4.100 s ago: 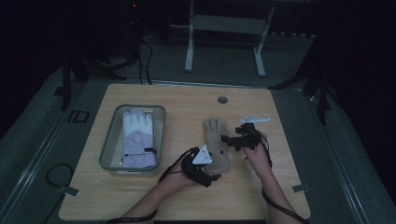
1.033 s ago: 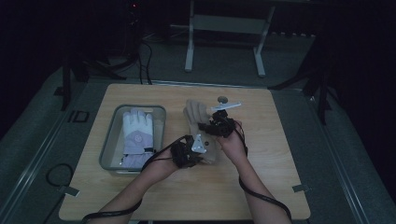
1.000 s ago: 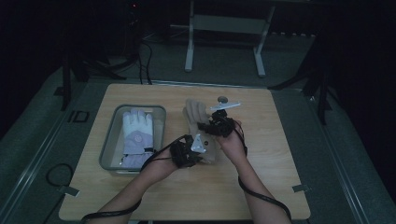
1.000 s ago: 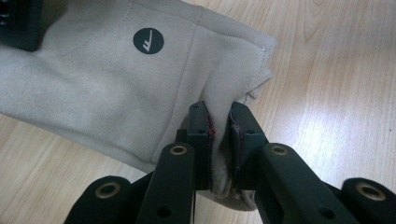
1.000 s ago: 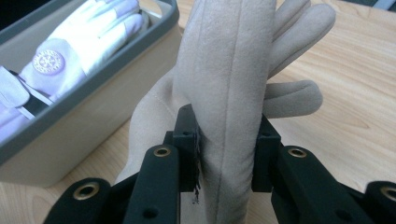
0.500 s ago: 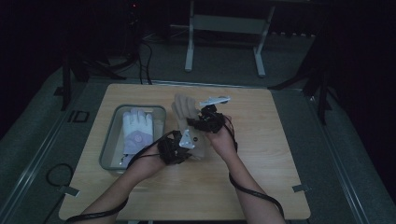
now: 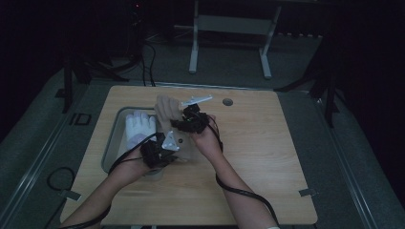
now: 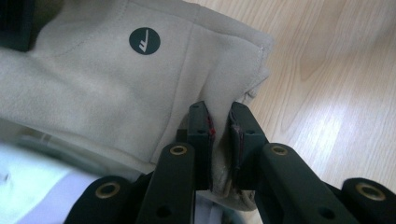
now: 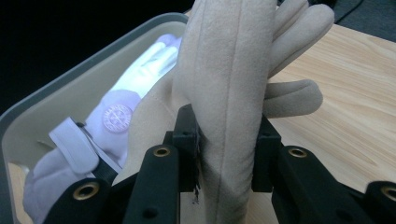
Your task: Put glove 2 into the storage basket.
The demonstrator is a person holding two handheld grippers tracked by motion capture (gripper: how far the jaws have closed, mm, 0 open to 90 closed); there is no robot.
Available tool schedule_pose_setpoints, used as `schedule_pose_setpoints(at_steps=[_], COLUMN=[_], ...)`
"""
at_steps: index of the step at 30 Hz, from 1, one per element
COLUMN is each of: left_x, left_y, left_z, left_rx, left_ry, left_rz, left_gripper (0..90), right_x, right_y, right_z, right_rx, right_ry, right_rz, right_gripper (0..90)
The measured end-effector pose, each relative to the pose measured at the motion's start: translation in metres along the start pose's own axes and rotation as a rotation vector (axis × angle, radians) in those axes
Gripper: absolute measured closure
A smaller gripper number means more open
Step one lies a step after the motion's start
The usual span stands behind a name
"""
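A: Nearest the camera, what does the left gripper [image 7: 160, 151] hold?

B: Its jaws are clamped tight on the cuff edge of the beige glove [image 8: 116, 84], a fold of fabric pinched between the pads, just over the counter [image 7: 267, 157] at the near rim of the grey bin [image 7: 113, 138].

A: And the right gripper [image 9: 224, 154]?

B: Its jaws are closed on the glove's finger end, with a thick roll of fabric between them; in the high view that gripper [image 7: 190, 119] sits farther off, beside the bin's right wall. The glove hangs stretched between the two grips, partly over the bin.

A: What lies beyond?

B: Inside the bin, a white glove [image 9: 116, 112] with a lilac patch lies flat.

A: How is this step best done?

B: Probably: carry both ends level and together, keeping the glove taut enough to clear the bin wall, then lower it flat onto the white glove before either grip lets go. A sagging middle could catch on the rim.

A: What differs from the earlier frames?

B: About four seconds ago the beige glove lay flat on the counter right of the bin. Since then both hands have lifted it and travelled leftward toward the bin, grips unchanged over the last second.
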State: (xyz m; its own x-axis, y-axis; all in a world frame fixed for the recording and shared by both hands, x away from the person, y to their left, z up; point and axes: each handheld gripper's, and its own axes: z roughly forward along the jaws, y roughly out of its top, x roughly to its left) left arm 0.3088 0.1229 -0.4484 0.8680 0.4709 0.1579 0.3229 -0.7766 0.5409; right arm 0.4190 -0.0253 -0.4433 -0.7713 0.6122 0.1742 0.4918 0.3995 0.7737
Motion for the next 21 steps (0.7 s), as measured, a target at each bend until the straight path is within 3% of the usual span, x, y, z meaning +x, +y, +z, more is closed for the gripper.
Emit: schedule_pose_setpoints(at_steps=[15, 21], left_x=[0.018, 0.019], left_y=[-0.049, -0.066], left_z=[-0.025, -0.033], left_rx=[0.029, 0.052], left_ry=[0.023, 0.045], left_rz=[-0.082, -0.102], left_gripper=[81.0, 80.9], right_x=[0.038, 0.054], right_y=[0.023, 0.030], right_z=[0.048, 0.067], right_rx=[0.020, 0.037], right_ry=[0.080, 0.099], right_rz=[-0.028, -0.053], right_gripper=[69.9, 69.8])
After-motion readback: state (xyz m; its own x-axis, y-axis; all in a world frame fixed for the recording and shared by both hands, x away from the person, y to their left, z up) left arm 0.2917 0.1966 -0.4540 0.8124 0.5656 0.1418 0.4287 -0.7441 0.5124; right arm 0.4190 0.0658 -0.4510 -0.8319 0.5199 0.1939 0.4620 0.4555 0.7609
